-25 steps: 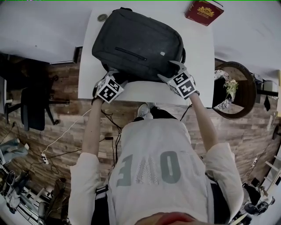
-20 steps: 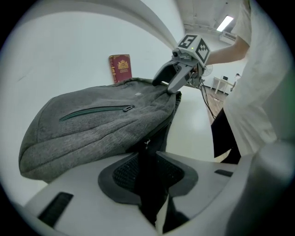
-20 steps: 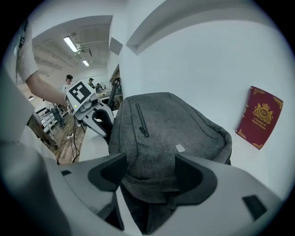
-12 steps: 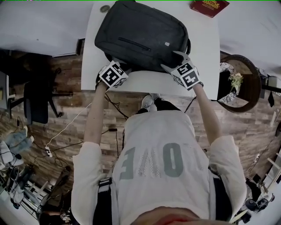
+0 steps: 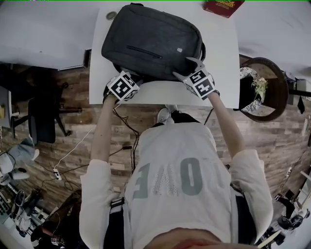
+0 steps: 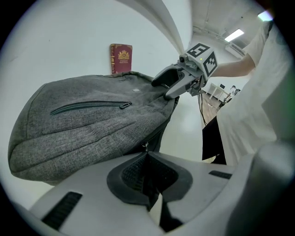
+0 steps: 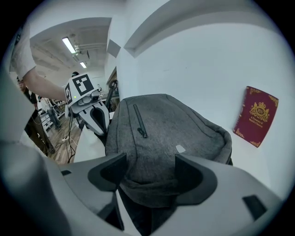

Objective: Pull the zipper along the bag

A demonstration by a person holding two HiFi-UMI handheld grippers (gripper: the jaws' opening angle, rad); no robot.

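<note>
A dark grey backpack [image 5: 150,41] lies flat on the white table [image 5: 160,93]. My left gripper [image 5: 129,74] is at the bag's near left edge. In the left gripper view its jaws [image 6: 146,159] are shut, with the small metal zipper pull [image 6: 145,147] pinched at their tips. My right gripper [image 5: 186,68] is at the bag's near right corner. In the right gripper view its jaws [image 7: 152,173] straddle a fold of the bag's fabric [image 7: 152,184], and both pads touch it. A closed front-pocket zipper [image 7: 139,120] runs across the bag's top face.
A red book [image 5: 222,7] lies at the far right of the table, and a small round object [image 5: 112,15] at the far left. A round side table with a plant [image 5: 260,92] stands to the right, a dark chair [image 5: 41,116] to the left. Cables lie on the wooden floor.
The left gripper has edged in against the bag's near left edge. The right gripper stays at the near right corner. The bag has hardly moved.
</note>
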